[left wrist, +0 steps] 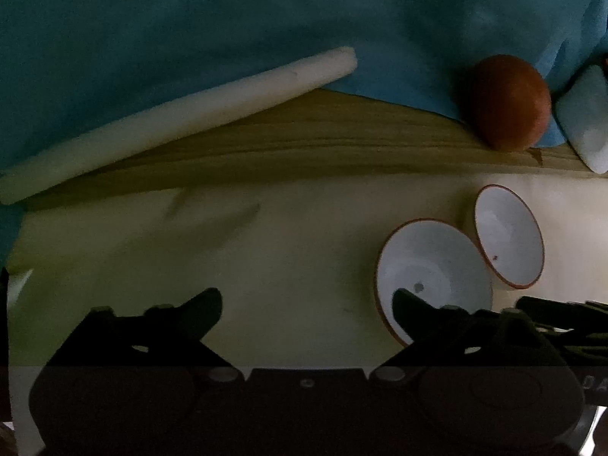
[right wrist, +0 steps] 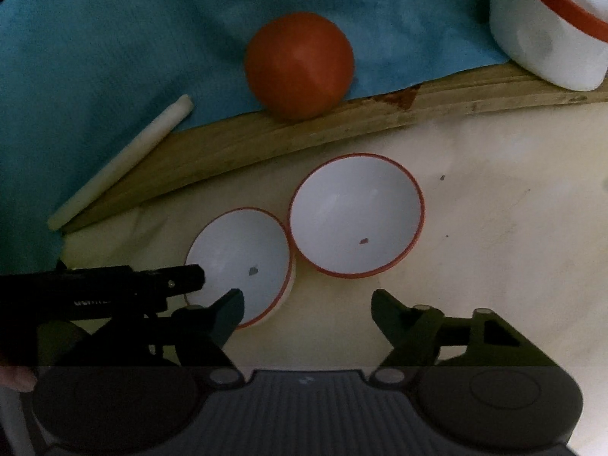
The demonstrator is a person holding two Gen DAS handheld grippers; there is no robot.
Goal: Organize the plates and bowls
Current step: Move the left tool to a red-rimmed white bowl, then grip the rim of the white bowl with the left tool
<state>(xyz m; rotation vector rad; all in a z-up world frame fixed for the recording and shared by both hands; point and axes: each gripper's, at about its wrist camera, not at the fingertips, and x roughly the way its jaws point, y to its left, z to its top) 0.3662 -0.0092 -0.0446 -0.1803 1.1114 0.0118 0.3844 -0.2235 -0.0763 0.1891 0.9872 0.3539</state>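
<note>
Right wrist: two touching bowls (right wrist: 357,214) (right wrist: 237,258) each holding a speck.

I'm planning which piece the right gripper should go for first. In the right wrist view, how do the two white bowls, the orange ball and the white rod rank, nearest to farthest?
From the right gripper:
1. Left bowl, at its left finger.
2. Right bowl, just ahead, centre.
3. Orange ball, beyond, on the blue cloth.
4. White rod, far left; close to the ball's rank.

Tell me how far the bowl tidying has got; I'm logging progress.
Nothing looks stacked yet. Two white bowls, near bowl and far bowl, sit side by side; the orange bowl lies upturned apart. Left hand-held gripper and right hand-held gripper are open, empty. All nesting remains.
</note>
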